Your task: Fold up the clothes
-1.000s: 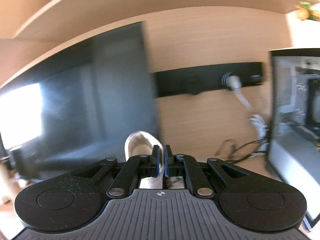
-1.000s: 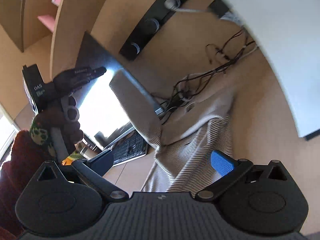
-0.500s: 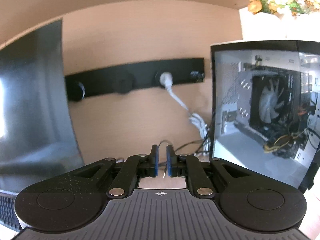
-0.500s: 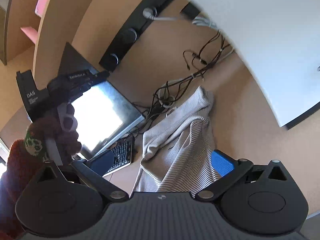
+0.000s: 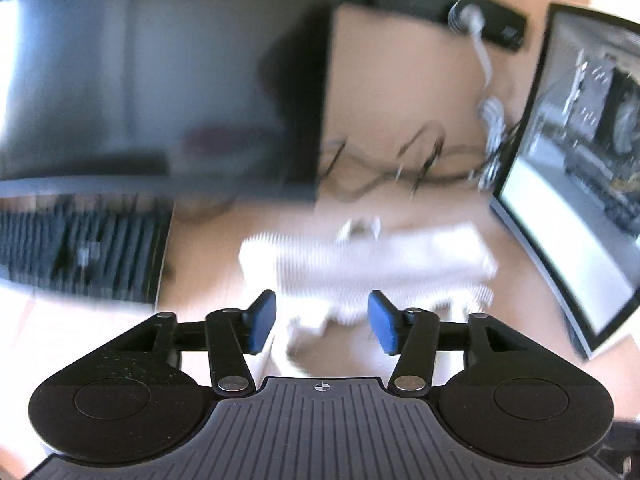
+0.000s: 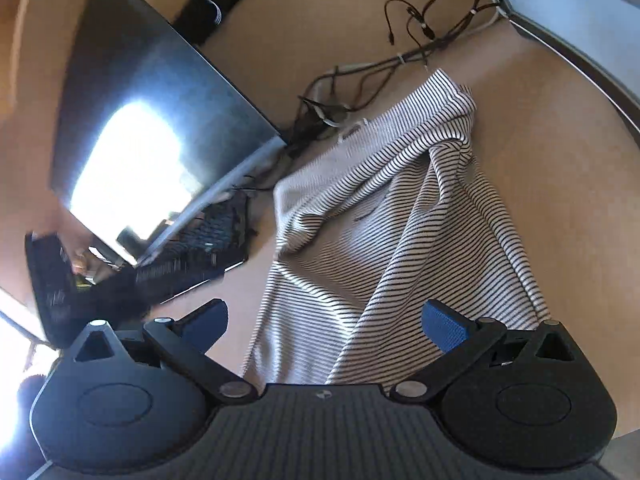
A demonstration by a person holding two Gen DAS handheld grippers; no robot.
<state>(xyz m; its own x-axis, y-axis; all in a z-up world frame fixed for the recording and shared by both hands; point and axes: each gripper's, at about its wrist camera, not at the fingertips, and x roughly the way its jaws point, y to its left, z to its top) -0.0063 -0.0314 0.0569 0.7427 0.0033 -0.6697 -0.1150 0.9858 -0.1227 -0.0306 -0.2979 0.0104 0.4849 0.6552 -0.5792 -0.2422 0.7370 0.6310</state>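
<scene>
Jaws: left gripper (image 5: 322, 322) spread and empty — it was pinched shut a moment ago; right gripper (image 6: 325, 322) wide, empty.
Shirt: striped shirt (image 6: 384, 216) lies crumpled on the desk (image 6: 540, 168), between monitor (image 6: 132, 112) and computer case (image 5: 580, 168).
Change: sleeve dropped — fold not yet neat, I judge.

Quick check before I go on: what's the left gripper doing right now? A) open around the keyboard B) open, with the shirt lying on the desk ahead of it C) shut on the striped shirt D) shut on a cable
B: the left gripper has its blue pads spread apart, holding nothing, and the striped shirt lies on the desk beyond them.
</scene>
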